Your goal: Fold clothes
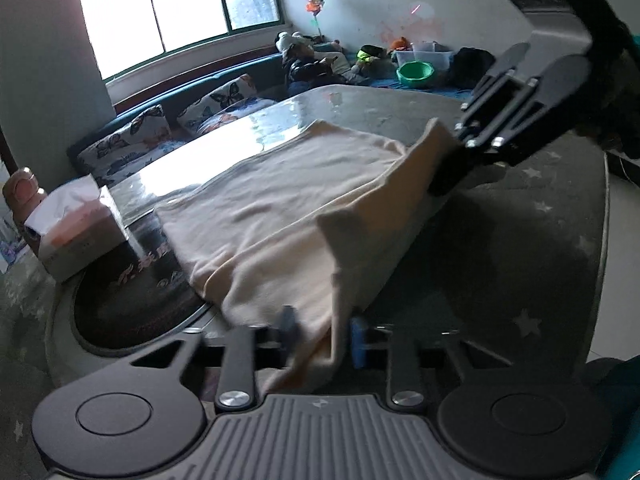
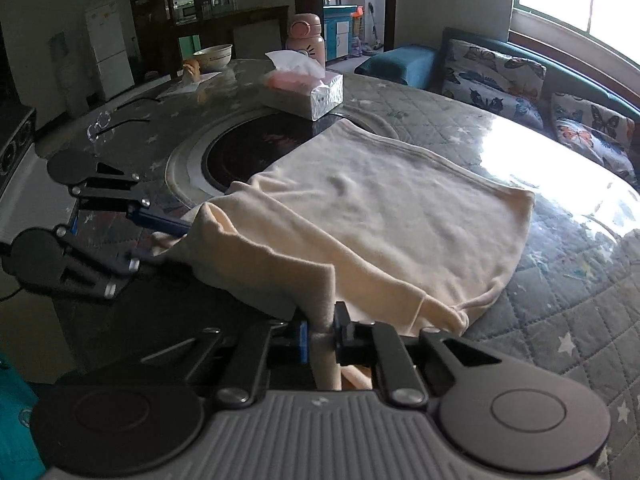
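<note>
A cream garment [image 1: 288, 200] [image 2: 384, 216] lies spread on the round table, its near edge lifted off the surface. In the left wrist view my left gripper [image 1: 324, 340] is shut on one lifted corner, the cloth hanging between its blue-padded fingers. My right gripper [image 2: 322, 336] is shut on the other lifted corner. Each gripper shows in the other's view: the right gripper [image 1: 452, 160] at the upper right, the left gripper [image 2: 172, 236] at the left. The fold of cloth stretches between them, above the flat part.
The table [image 2: 560, 300] has a grey quilted star cover and a dark round centre plate [image 2: 248, 148]. A tissue box [image 2: 304, 88], a pink bottle [image 2: 306, 36], a bowl [image 2: 214, 56] and glasses [image 2: 100, 124] stand beyond the garment. A sofa with butterfly cushions [image 2: 492, 76] lines the window wall.
</note>
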The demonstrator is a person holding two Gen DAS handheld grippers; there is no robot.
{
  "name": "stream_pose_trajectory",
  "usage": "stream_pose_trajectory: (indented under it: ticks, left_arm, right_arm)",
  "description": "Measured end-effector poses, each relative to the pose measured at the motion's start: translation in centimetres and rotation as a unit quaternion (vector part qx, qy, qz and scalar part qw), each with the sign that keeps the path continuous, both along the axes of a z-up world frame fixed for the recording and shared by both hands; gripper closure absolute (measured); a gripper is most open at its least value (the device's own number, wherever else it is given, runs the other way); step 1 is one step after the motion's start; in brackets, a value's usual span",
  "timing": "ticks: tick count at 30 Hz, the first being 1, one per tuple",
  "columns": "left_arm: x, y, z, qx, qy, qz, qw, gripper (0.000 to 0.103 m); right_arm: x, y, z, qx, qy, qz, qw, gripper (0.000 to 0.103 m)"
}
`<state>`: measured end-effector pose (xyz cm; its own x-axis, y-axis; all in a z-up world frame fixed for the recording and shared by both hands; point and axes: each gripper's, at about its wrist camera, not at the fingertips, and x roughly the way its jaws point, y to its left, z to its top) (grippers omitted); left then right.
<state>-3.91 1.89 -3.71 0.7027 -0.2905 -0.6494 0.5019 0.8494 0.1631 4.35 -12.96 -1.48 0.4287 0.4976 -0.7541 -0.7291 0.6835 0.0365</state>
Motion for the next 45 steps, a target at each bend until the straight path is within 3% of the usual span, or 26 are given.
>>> stream_pose_trajectory:
  ticks: [4,11,17,21,27,34,38,42,45]
  left_arm:
    - [-0.7,0.8,0.8,-0.016,0.005,-0.005,0.9998,0.096]
    - [-3.8,1.7,2.2,-0.041,0.015,-0.024,0.9987,0.096]
    - [-8.1,2.5,4.1,-0.065,0.022,-0.035,0.9970,0.096]
    - [-7.2,2.2,4.9,-0.073,0.012,-0.029,0.9969,0.096]
    - [-2.8,1.5,6.1,-0.081,-0.003,-0.016,0.9966,0.096]
    - [5.0,0.3,6.7,-0.066,-0.016,0.008,0.9976,0.097]
    - [10.2,-0.5,5.1,-0.055,0.000,0.032,0.9980,0.097]
    - [12.6,-0.5,3.0,-0.057,0.017,0.065,0.9961,0.096]
    - [14.4,-0.5,1.3,-0.058,0.030,0.089,0.9939,0.092]
  right_arm:
    - [-1.1,0.0,0.3,0.003,-0.010,0.005,1.000,0.093]
    - [-4.7,-1.0,2.7,0.020,-0.020,0.032,0.999,0.093]
    - [-9.0,-2.4,4.7,0.035,0.024,0.050,0.998,0.094]
    - [-9.8,-2.9,5.4,0.042,0.034,0.036,0.998,0.094]
    - [-5.8,-4.0,6.7,0.057,0.020,-0.010,0.998,0.094]
    - [1.9,-4.0,6.1,0.061,0.017,-0.057,0.996,0.094]
    - [7.0,-3.5,4.3,0.059,0.025,-0.092,0.994,0.094]
    - [10.5,-2.8,0.3,0.041,0.036,-0.139,0.989,0.092]
    - [11.4,-2.8,-1.9,0.036,0.030,-0.173,0.984,0.078]
